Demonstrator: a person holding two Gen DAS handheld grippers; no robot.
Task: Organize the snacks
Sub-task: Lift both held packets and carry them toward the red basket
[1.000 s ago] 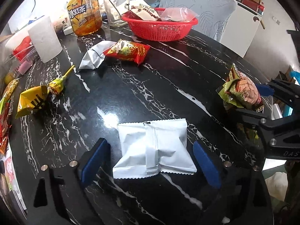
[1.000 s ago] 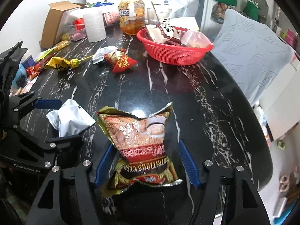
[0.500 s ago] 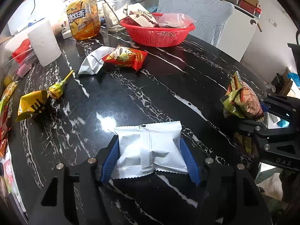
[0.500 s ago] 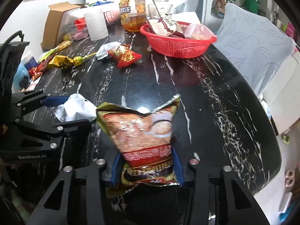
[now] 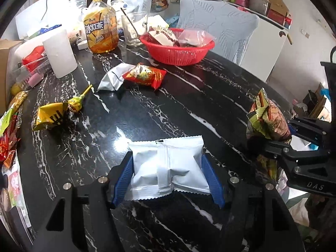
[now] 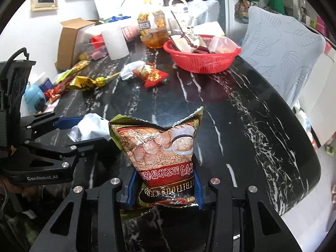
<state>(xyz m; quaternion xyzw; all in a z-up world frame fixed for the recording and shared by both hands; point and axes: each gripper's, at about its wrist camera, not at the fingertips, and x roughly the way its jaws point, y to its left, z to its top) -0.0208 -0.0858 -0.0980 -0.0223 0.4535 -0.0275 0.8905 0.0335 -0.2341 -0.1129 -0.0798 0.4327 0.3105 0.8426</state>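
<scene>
My left gripper point(image 5: 168, 176) is shut on a white snack packet point(image 5: 170, 166) and holds it above the black marble table point(image 5: 189, 96). My right gripper point(image 6: 164, 189) is shut on a brown and green oat snack bag point(image 6: 161, 147), lifted upright; that bag also shows in the left wrist view point(image 5: 266, 117). A red basket point(image 5: 178, 48) with several snacks stands at the far side, also in the right wrist view point(image 6: 201, 56). A red snack packet point(image 5: 145, 75) and a silver packet point(image 5: 111, 79) lie in front of it.
A yellow packet point(image 5: 50, 115) and lollipop point(image 5: 77, 103) lie at the left. An iced tea bottle point(image 5: 100, 31), paper roll point(image 5: 59, 52) and glass jar point(image 5: 133, 28) stand at the back. More wrappers lie along the left edge point(image 5: 10, 130). A chair point(image 5: 220, 29) stands behind the basket.
Both grippers closed from open onto their packets and lifted them off the table. The oat bag now stands upright in the right gripper.
</scene>
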